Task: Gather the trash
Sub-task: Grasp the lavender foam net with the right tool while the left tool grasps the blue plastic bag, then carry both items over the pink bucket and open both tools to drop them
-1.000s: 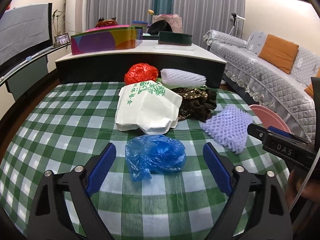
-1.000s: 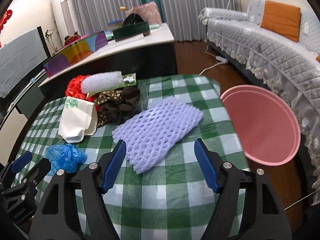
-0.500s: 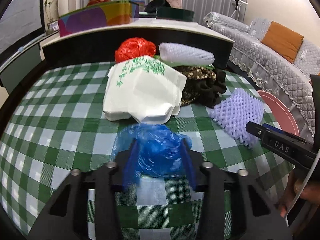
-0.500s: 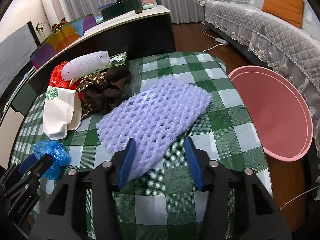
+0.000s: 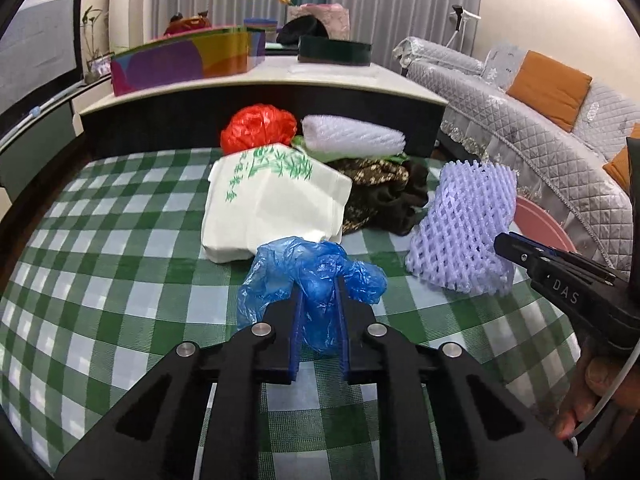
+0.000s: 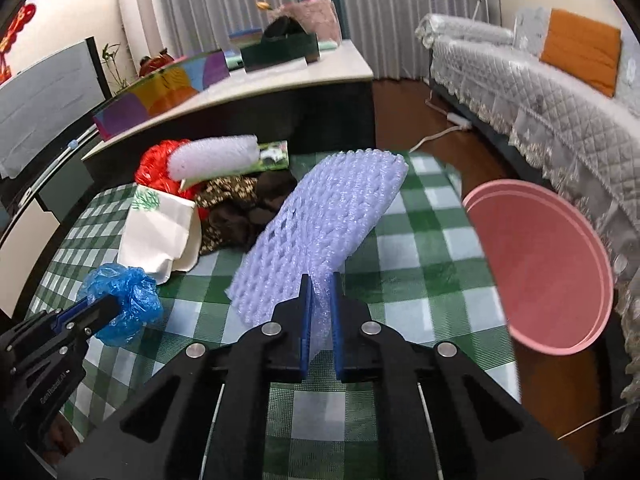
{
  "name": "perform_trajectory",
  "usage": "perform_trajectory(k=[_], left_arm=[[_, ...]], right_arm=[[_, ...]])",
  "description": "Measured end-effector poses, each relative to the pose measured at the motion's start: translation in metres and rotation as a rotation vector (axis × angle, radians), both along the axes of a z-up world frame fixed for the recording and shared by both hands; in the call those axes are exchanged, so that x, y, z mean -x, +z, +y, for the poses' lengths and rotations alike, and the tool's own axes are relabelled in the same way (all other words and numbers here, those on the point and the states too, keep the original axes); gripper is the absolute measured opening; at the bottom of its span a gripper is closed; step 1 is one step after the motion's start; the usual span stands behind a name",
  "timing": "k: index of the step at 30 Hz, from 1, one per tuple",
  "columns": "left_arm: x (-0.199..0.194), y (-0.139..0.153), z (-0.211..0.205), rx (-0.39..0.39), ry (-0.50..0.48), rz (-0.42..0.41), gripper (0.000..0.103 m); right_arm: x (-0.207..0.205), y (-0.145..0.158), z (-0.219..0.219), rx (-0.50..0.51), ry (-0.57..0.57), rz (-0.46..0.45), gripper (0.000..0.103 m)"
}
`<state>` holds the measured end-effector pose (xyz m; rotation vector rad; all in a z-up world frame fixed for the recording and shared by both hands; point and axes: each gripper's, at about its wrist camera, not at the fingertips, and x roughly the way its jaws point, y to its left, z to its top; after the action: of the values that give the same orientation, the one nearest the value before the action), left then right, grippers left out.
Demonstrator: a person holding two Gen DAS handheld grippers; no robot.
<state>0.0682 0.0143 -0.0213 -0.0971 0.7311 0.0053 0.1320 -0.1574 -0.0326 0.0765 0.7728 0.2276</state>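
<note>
- Two pieces of trash are being gripped at once: our left gripper [image 5: 318, 304] is pinching the blue plastic bag [image 5: 310, 270] and our right gripper [image 6: 320, 292] is clamping the near edge of the purple foam net [image 6: 320, 224]
- Both sets of jaws have just been closing, and each is now sitting narrow with its piece squeezed between the pads
- We are seeing the purple foam net standing tilted up from the green checked tablecloth [image 5: 120, 264], its far end in the air, so we are judging it to be coming off the table
- The blue plastic bag is bunching around the left pads near the front of the table; whether it is touching the cloth underneath we cannot tell
- Nothing is lying in the pink basin [image 6: 540, 264], which is sitting off the right edge of the table, so we are judging the collecting as barely begun
- Still waiting at the far side are the white paper bag [image 5: 272, 208], the red plastic bag [image 5: 258, 128], the white foam sleeve [image 5: 352, 136] and a dark patterned bundle [image 5: 380, 196], all heaped close together and touching
- We are expecting the basin to be where the pieces go, though that is only our guess from its open, bare inside
</note>
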Motion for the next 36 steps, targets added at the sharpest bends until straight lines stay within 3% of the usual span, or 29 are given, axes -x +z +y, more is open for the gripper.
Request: perform_trajectory(k=[9, 23, 29, 36], left_arm=[[0.016, 0.017, -0.005, 0.0, -0.02, -0.057, 0.014], [0.042, 0.05, -0.023, 0.044, -0.072, -0.131, 0.014], [0.037, 0.067, -0.035, 0.038, -0.098, -0.163, 0.014], [0.015, 0.078, -0.054, 0.025, -0.121, -0.181, 0.014]], right_arm=[[0.031, 0.034, -0.014, 0.037, -0.007, -0.104, 0.009], [0.063, 0.091, -0.062, 0.026, -0.03, -0.172, 0.009], [0.058, 0.12, -0.087, 0.064, -0.026, -0.214, 0.009], [0.023, 0.141, -0.121, 0.118, -0.001, -0.239, 0.009]])
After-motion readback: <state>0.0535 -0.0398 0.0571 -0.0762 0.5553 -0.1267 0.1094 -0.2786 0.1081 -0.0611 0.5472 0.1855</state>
